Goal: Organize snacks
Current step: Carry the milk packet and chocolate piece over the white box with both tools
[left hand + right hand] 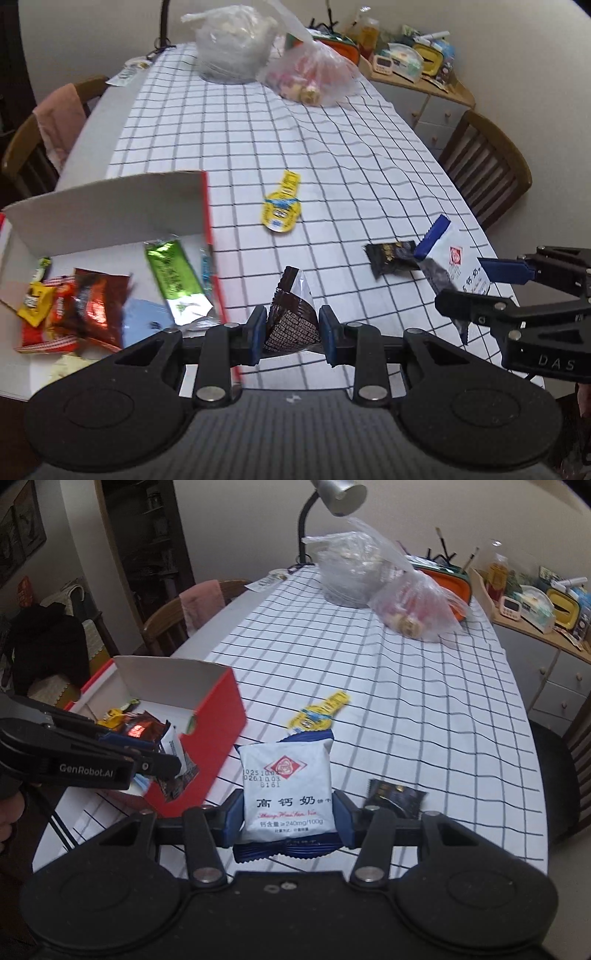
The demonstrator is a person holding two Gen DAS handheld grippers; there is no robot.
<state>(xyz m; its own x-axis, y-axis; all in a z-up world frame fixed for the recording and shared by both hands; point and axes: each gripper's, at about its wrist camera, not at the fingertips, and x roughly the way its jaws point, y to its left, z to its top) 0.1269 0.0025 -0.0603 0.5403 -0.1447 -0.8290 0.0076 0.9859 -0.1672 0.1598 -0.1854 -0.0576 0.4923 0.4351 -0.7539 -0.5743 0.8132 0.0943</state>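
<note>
My left gripper (292, 334) is shut on a dark brown snack packet (291, 314), held just right of the red box (216, 273), which holds several snacks (92, 299). My right gripper (289, 818) is shut on a white biscuit packet with blue ends (286, 786), held above the checked tablecloth; it also shows in the left wrist view (452, 264). A yellow packet (282, 206) (319, 712) and a black packet (391, 254) (397, 795) lie loose on the cloth. The left gripper (162, 766) with its brown packet shows beside the red box (214, 731) in the right wrist view.
Two plastic bags (236, 44) (314, 74) sit at the table's far end by a desk lamp (332, 502). Wooden chairs stand at the left (40, 136) and right (487, 166). A cluttered sideboard (413, 66) stands at the back right.
</note>
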